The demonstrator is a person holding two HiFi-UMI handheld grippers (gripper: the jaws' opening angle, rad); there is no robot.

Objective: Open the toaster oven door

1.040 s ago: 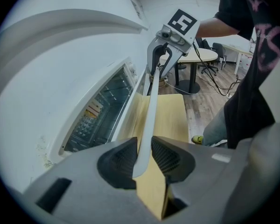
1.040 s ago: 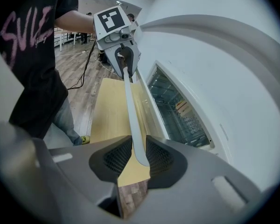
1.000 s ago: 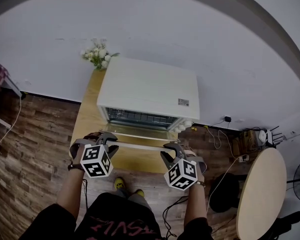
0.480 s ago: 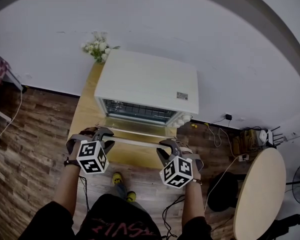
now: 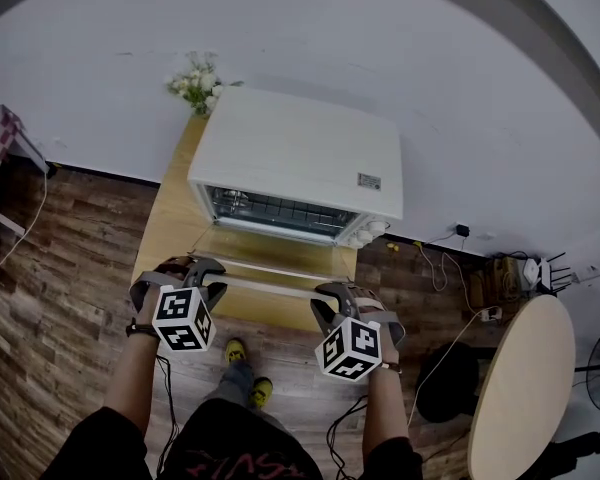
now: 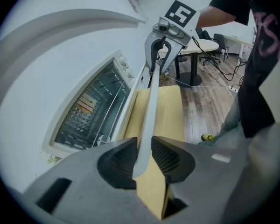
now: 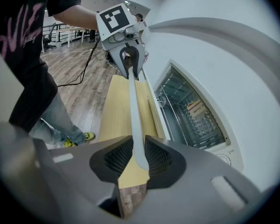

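Toaster oven door lies open over the tabletop, looking stiff and hinged. Left tool and right tool each squeeze one smooth handle end.

Overhead; opposed close-ups sharing handle
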